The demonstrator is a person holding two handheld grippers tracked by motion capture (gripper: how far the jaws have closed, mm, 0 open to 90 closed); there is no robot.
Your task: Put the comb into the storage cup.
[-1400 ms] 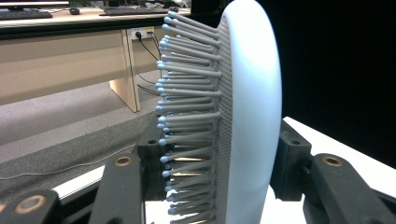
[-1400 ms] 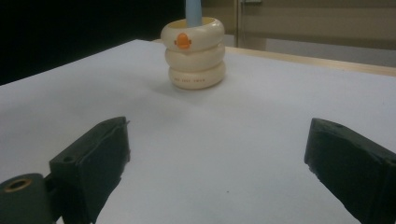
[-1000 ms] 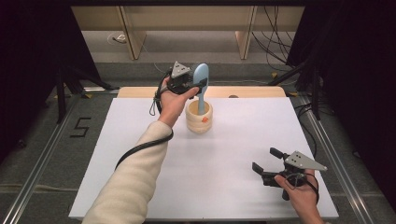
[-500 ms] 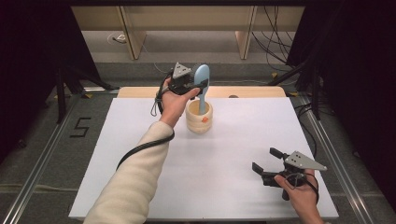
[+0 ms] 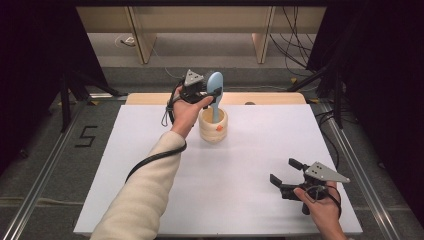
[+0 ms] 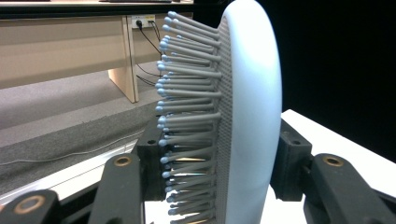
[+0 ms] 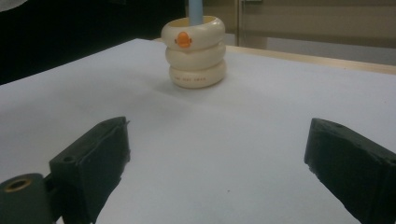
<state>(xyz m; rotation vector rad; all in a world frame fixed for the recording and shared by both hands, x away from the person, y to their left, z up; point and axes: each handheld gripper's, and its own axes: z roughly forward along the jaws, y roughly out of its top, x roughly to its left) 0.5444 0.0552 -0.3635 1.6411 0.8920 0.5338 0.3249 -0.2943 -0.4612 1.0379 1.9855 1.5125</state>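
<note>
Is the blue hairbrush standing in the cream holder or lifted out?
In: the hairbrush stands upright, handle down inside the cream holder, its head clamped by the left gripper.

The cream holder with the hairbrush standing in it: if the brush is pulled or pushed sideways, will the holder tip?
Probably it can tip. The cream holder is taller than wide and looks light. The hairbrush, clamped in the left gripper, rises far above the rim, giving leverage. The smooth white table suggests it might slide first.
</note>
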